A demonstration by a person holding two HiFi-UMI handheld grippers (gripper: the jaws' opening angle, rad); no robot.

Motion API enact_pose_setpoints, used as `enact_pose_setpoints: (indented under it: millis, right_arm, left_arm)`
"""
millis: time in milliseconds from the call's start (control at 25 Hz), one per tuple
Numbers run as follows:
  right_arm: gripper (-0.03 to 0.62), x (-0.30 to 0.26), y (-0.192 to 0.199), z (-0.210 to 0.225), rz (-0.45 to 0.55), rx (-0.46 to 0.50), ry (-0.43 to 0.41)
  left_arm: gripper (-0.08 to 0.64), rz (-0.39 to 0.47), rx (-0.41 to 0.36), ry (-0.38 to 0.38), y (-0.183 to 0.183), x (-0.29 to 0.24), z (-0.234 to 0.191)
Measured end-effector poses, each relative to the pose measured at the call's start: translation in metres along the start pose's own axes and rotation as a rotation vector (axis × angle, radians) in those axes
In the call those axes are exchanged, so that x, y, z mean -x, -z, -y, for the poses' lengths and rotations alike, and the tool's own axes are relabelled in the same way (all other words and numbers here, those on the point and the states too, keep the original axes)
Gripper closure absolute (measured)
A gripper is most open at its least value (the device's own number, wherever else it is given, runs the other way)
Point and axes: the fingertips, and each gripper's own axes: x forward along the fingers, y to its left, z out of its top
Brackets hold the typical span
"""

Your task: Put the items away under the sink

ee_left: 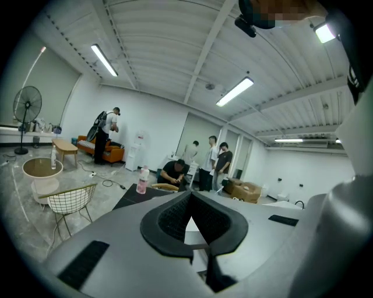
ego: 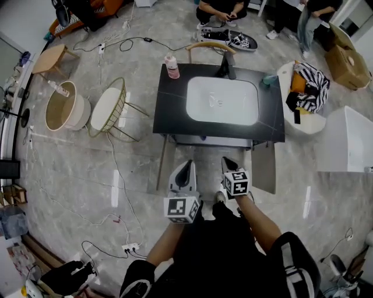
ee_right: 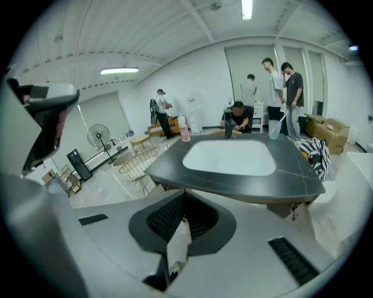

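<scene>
- Your left claw (ego: pixel 188 164) is closed, with the pads meeting at the tip and nothing between them. It sits low in the head view, just short of the surface's front edge.
- Your right claw (ego: pixel 227 160) is closed too and grips nothing. It is just beside the left one, tipped down toward the floor in front of the surface.
- The black surface (ego: pixel 175 113) is right ahead of both claws, with a white basin (ego: pixel 222 100) set in its middle.
- A grey panel (ego: pixel 263 167) hangs below the front right corner. I can't tell if it is a door.
- The pink bottle (ego: pixel 172 66) stands upright at the far left corner of the surface, well apart from both claws.
- The teal cup (ego: pixel 269 79) stands at the far right corner, near the dark faucet (ego: pixel 228 66) behind the basin.
- A wire chair (ego: pixel 111 108) is on the floor to the left of the surface, with a round wooden tub (ego: pixel 63 107) beside it.
- A striped cloth (ego: pixel 309 87) lies on a white seat to the right of the surface.
- Farthest off, a seated person (ego: pixel 221 9) and others standing are behind the surface, with a cardboard box (ego: pixel 347 58) at the right.
</scene>
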Motion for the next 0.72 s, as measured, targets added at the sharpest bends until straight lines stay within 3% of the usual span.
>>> enact_pose_setpoints:
  millis: [280,440,720]
  right_arm:
    - [0.581,0.106,-0.081,-0.032,0.263,0.022,-0.038]
    - [0.581,0.168,-0.107,-0.047,0.405,0.066,-0.040]
    - [0.581,0.197,-0.099,-0.049,0.448,0.076,-0.041]
  left_arm:
    - [0.545,0.044,-0.023,0.009,-0.025,0.031,0.031]
    - [0.545,0.079,-0.044,0.021,-0.033,0.042,0.052]
    - [0.545,0.089,-0.082,0.058,-0.029,0.043,0.076]
